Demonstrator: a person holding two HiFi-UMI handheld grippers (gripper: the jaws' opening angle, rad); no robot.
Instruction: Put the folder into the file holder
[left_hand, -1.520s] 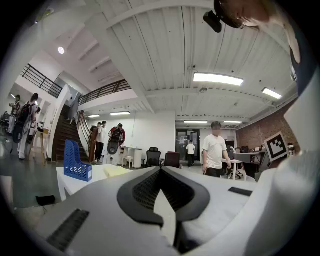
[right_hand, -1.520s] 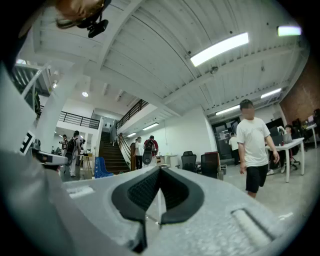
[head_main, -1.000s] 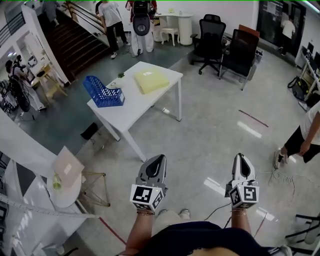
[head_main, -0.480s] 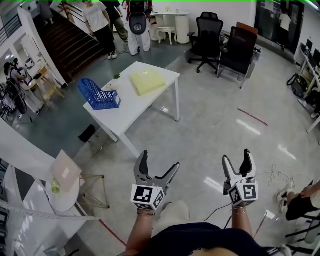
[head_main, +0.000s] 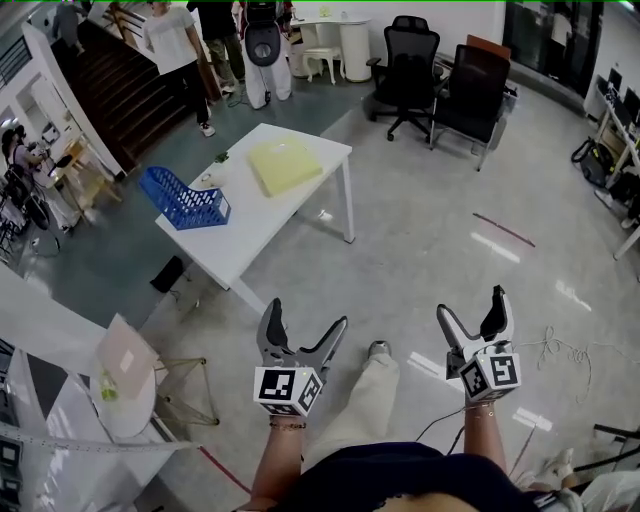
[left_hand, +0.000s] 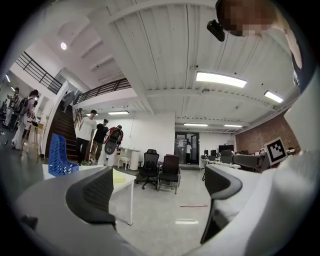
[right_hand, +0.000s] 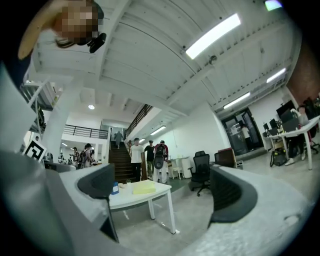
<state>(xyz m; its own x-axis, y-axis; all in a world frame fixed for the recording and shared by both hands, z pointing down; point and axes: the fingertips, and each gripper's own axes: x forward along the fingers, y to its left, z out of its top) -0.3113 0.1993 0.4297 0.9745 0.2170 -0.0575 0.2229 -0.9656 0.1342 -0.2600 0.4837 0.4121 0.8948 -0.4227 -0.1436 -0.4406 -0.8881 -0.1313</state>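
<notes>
Left gripper (head_main: 305, 318): held low at the left of the head view, marker cube (head_main: 278, 388) facing the camera. Its jaws stand wide apart, having just been opening, and there is nothing between them; its own view shows only floor and room in the gap.

Right gripper (head_main: 470, 305): held level with the left one and well apart from it. Its jaws are likewise spread, having just been opening, and are empty. Marker cube (head_main: 491, 374) sits at the wrist end.

Between the grippers: the person's trouser leg and a shoe (head_main: 378, 350) on the grey floor (head_main: 450, 230).

Table (head_main: 262, 222): white, standing well ahead of both grippers and left of centre.

Folder (head_main: 285, 163): pale yellow, lying flat on the table towards its far end, touched by neither gripper.

File holder (head_main: 185, 197): blue mesh, standing at the table's left corner, near the folder but apart from it. No folder is visible in it.

Beyond the table: two black office chairs (head_main: 408, 70), a dark staircase (head_main: 125, 95) and several people standing (head_main: 175, 45) at its foot.
</notes>
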